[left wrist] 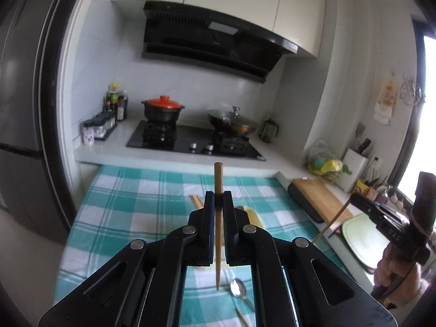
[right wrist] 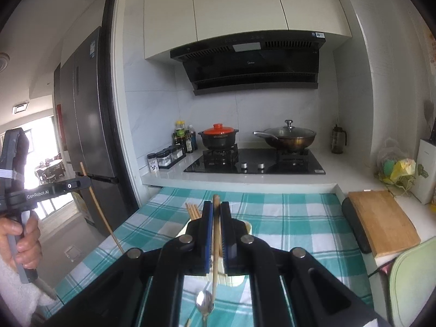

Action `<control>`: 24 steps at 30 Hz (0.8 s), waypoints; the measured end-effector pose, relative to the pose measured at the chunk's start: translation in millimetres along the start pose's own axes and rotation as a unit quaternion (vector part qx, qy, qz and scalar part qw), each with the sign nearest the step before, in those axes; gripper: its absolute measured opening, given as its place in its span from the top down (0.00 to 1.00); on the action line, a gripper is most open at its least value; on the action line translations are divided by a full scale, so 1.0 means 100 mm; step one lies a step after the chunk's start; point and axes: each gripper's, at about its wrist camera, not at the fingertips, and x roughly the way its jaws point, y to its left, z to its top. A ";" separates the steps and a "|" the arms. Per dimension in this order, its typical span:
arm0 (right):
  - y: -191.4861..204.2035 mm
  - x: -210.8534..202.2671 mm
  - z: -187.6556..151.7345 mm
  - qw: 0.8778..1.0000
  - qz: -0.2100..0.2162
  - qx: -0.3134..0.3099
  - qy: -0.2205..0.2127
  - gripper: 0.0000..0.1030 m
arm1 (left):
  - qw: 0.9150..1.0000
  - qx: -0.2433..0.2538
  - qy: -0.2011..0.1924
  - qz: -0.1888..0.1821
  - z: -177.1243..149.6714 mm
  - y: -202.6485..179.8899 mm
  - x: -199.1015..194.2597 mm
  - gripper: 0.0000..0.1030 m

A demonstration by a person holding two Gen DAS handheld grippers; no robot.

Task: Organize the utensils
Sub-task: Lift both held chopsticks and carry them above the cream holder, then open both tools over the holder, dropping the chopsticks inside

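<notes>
Above the checked cloth [left wrist: 130, 207], both grippers up off it: left gripper [left wrist: 218, 199] clamped on chopstick [left wrist: 218, 179], right gripper [right wrist: 216, 209] clamped on 2nd chopstick [right wrist: 216, 204]. Probably light, stiff, smooth wood, may pivot; grip mid-shaft. Spoon [right wrist: 205, 303] lies near cloth's front edge.

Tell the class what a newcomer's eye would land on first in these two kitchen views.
Each claw is shut on one chopstick: the left claw on a chopstick, the right claw on another chopstick, both above the checked cloth. A red-lidded pot stands on the stove behind. A spoon lies on the cloth.
</notes>
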 end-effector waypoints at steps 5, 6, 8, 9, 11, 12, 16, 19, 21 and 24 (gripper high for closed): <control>-0.04 0.40 0.40 0.999 -0.011 -0.021 -0.042 0.95 | 0.999 -0.020 -0.036 0.018 0.37 -0.04 0.33 0.97; -0.05 0.51 0.44 0.999 -0.012 -0.026 -0.041 0.95 | 0.999 -0.025 -0.036 0.022 0.41 -0.04 0.45 0.97; -0.07 0.78 0.46 0.999 -0.014 -0.035 -0.019 0.95 | 0.999 -0.034 -0.023 0.028 0.43 -0.03 0.71 0.97; -0.08 0.90 0.45 0.999 -0.014 -0.038 -0.006 0.95 | 0.999 -0.038 -0.013 0.031 0.41 -0.03 0.83 0.97; -0.09 1.18 0.38 0.998 -0.016 -0.048 0.036 0.95 | 0.998 -0.045 0.015 0.034 0.35 0.00 1.12 0.97; -0.11 1.32 0.34 0.997 -0.014 -0.050 0.059 0.95 | 0.998 -0.047 0.029 0.036 0.30 0.01 1.25 0.97; -0.21 1.90 0.07 0.987 -0.008 -0.042 0.156 0.95 | 0.993 -0.047 0.097 0.044 0.07 0.04 1.77 0.97; -0.26 2.18 -0.13 0.981 -0.009 -0.031 0.192 0.94 | 0.988 -0.044 0.138 0.056 -0.11 0.04 2.06 0.96; -0.28 2.29 -0.24 0.979 -0.009 -0.018 0.204 0.94 | 0.984 -0.042 0.161 0.064 -0.22 0.04 2.20 0.96; -0.29 2.32 -0.33 0.980 -0.005 0.005 0.198 0.65 | 0.979 -0.047 0.188 0.069 -0.34 0.07 2.31 0.63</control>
